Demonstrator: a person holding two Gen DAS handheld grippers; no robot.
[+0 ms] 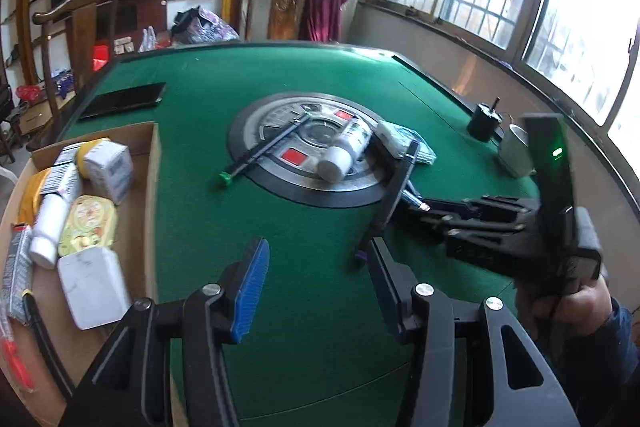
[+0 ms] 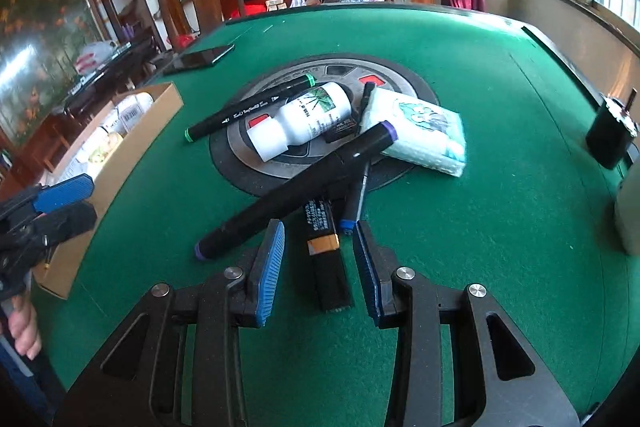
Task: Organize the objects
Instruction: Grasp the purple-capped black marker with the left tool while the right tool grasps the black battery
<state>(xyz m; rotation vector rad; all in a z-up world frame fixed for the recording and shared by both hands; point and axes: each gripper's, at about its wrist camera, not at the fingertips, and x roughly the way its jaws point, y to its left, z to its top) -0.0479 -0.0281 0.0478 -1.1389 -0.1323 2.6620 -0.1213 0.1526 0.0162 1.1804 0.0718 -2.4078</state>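
On the green table a black purple-capped marker (image 2: 296,187), a green-capped marker (image 2: 250,111), a white bottle (image 2: 304,121), a tissue pack (image 2: 420,131), a blue-capped pen (image 2: 356,195) and a black-and-orange battery-like block (image 2: 326,247) lie around the round centre plate (image 2: 240,163). My right gripper (image 2: 320,263) is open, its jaws on either side of the black-and-orange block, low over the felt. My left gripper (image 1: 316,287) is open and empty above the felt, beside the cardboard box (image 1: 150,187). The bottle (image 1: 344,149) and green marker (image 1: 264,155) also show in the left view.
The cardboard box (image 2: 120,163) at the left holds several packs and bottles. A black phone (image 1: 124,101) lies at the far left. A black cup (image 2: 610,139) and a white mug (image 1: 518,151) stand near the right edge. Wooden chairs stand around the table.
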